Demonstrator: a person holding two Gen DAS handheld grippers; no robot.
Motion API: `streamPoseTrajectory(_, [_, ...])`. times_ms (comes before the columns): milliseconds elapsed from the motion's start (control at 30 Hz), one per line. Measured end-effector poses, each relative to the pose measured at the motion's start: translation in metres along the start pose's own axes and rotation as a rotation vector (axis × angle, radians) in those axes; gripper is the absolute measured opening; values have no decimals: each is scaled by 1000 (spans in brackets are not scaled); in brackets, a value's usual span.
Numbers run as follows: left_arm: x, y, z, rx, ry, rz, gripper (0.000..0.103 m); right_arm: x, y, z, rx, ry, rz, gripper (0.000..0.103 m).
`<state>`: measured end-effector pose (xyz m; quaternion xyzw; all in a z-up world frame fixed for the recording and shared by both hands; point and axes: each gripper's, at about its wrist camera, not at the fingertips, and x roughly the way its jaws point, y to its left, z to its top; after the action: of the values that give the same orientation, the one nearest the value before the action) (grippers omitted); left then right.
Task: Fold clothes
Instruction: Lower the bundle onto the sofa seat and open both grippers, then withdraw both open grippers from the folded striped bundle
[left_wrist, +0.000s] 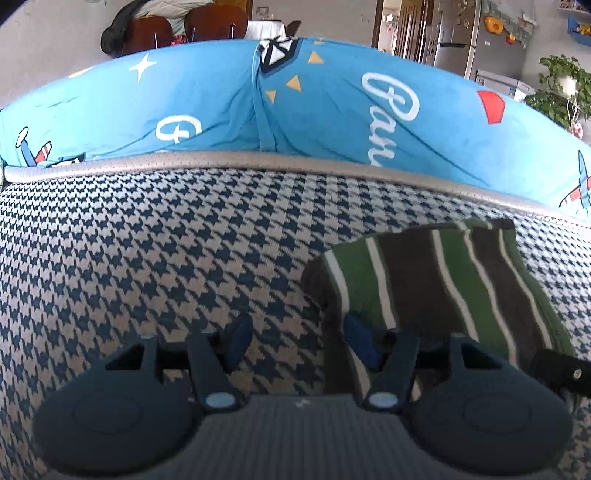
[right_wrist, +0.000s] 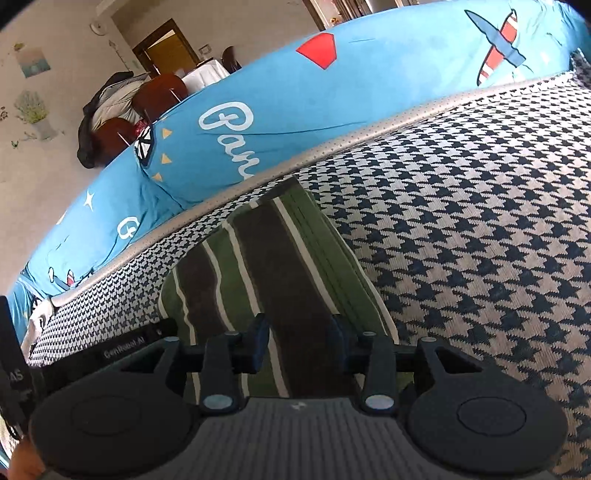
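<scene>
- Shirt (left_wrist: 439, 284), striped, folded, lies on the seat (left_wrist: 147, 258) near its piped edge (left_wrist: 229, 159).
- Left tool (left_wrist: 295, 341): jaws apart, empty, at the shirt's left edge.
- Right tool (right_wrist: 300, 341): jaws apart over the shirt, gripping nothing.
- Risk: we may snag a layer and undo the fold.
- The seat lies bare on both sides of the shirt; cushion (left_wrist: 332, 110) blocks behind.

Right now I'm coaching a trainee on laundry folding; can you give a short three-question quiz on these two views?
1. True or false: the striped garment lies folded on the checked cushion.
2. What stands between the left gripper fingers? A) the garment's middle B) checked cushion and the garment's edge C) the blue pillow
3. Which gripper has the garment below its open fingers: left, or the right gripper?

Key: 1 true; 2 B; 3 right.
</scene>
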<state>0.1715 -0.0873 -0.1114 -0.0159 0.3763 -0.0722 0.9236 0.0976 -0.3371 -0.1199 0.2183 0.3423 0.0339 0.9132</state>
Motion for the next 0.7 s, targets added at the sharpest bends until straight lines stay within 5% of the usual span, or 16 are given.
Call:
streamPoseTrajectory(100, [4,5,-1,-16,12,17,74,-1,4,1,-16,0,-2,41])
streamPoseTrajectory(700, [-39,-3,1,45,20,-15,88,-21,6,9,-35,-20,-31,57])
